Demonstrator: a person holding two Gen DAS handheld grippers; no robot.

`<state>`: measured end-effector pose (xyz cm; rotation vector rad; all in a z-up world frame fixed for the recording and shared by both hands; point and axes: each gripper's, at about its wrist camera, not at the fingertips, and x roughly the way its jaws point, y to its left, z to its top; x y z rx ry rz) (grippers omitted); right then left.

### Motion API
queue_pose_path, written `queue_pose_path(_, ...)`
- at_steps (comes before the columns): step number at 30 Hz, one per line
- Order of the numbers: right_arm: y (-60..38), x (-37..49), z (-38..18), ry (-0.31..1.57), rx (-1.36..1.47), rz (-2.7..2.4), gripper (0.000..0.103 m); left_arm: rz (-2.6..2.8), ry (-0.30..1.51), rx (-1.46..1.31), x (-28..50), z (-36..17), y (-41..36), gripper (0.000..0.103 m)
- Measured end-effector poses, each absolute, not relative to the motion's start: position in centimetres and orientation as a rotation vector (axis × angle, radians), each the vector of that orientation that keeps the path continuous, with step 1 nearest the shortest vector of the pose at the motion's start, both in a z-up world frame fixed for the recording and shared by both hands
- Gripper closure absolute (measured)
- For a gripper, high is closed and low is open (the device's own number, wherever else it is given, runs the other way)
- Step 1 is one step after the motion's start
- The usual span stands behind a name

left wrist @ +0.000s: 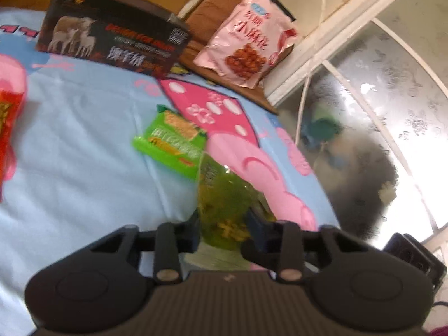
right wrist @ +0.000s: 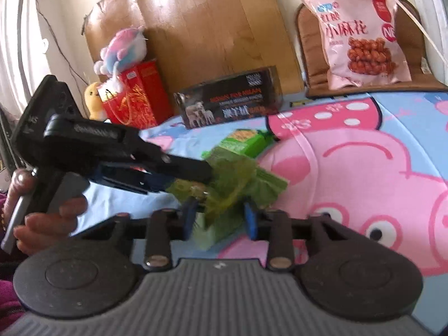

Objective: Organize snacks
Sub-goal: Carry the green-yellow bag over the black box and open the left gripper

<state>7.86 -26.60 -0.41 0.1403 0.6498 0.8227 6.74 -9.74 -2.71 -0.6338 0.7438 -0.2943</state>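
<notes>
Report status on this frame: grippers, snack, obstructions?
Left gripper shut on green snack bag. Right gripper open around it. Second green packet lies beyond; nothing blocking.

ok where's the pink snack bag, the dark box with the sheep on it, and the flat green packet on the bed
pink snack bag (right wrist: pixel 361 36), right wrist view, middle of its printed front
dark box with sheep (left wrist: pixel 112 42), left wrist view, middle of its front face
flat green packet (left wrist: pixel 172 140), left wrist view, centre of its top

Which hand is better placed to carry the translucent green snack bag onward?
Probably left. The left claw is clamped on the translucent green snack bag, lifted off the cartoon bedsheet. The right claw only straddles its lower edge, pads apart.
</notes>
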Motion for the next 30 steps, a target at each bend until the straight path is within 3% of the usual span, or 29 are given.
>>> queue_pose_path(11,-22.7,12.7,3.5,0.506,0.064,0.895,0.081,-0.191,0.571,-0.579,9.1,3.1,-5.3,0.070)
queue_pose_path(20,-16.4,25.3,5.1,0.559,0.115,0.951,0.080,-0.003,0.486,-0.521,17.8,5.4,0.9,0.066)
queue_pose_path(24,-13.2,29.1,4.0,0.563,0.033,0.859,0.067,0.106,0.525,-0.513,20.4,3.9,2.9,0.062)
queue_pose_path(30,-17.9,28.0,3.5,0.594,0.145,0.809,0.067,0.074,0.470,-0.560,15.0,3.3,3.9,0.059)
